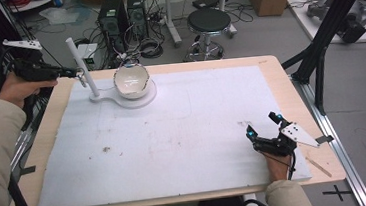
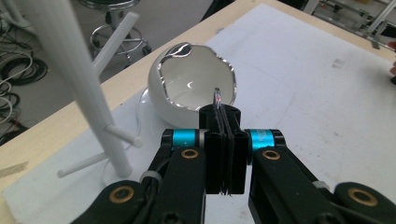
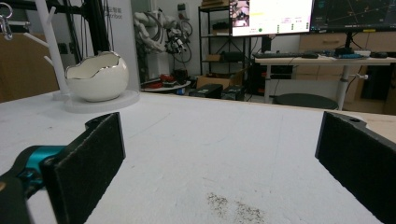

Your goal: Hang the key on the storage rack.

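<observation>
Two tongs: the left tongs (image 2: 223, 109), clamped on a thin ring (image 2: 217, 96), sit beside the white stand (image 1: 80, 67); the right tongs (image 1: 261, 124) rest apart, far off.

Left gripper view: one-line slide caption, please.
Left gripper, jaws shut on a small thin item, beside the white peg stand and egg-shaped bowl.
</observation>
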Available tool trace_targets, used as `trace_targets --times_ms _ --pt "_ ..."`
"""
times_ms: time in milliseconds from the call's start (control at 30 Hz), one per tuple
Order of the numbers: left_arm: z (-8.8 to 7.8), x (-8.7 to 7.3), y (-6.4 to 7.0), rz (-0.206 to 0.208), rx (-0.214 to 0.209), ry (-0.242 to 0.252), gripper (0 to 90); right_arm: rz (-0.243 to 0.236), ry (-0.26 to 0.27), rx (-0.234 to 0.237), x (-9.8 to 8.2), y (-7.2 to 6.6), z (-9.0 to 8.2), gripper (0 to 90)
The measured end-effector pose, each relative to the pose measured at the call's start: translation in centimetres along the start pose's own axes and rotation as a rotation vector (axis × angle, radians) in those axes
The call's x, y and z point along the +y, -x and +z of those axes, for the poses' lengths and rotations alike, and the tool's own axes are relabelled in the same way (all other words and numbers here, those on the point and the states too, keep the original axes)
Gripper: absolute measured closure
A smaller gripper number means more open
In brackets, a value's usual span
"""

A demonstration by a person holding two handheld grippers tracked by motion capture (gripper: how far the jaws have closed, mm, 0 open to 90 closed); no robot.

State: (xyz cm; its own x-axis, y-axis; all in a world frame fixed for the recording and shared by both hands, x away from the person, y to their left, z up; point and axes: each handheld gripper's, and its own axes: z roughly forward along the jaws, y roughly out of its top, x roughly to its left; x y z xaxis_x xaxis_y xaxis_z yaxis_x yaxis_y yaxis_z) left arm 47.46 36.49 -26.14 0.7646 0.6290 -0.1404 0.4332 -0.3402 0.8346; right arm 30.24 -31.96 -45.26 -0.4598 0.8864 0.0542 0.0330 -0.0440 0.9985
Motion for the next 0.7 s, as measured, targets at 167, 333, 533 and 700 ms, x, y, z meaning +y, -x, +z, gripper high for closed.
trace_targets --times_ms 167,333,533,700 --pt "0.0 -0.6 -0.9 -0.019 0.012 -0.015 88.5 -0.006 -0.009 0.003 0.0 -0.1 0.1 0.5" --pt "0.3 -1.0 -1.5 -0.033 0.012 -0.033 88.5 -0.007 -0.009 0.000 0.0 -0.1 0.1 0.5" --pt "0.8 -1.4 -2.3 -0.053 0.006 -0.026 88.5 0.001 -0.003 -0.002 0.0 0.0 0.0 0.5" --pt "0.9 -1.7 -3.0 -0.070 0.019 -0.022 88.5 -0.005 -0.010 0.000 0.0 -0.1 0.0 0.5"
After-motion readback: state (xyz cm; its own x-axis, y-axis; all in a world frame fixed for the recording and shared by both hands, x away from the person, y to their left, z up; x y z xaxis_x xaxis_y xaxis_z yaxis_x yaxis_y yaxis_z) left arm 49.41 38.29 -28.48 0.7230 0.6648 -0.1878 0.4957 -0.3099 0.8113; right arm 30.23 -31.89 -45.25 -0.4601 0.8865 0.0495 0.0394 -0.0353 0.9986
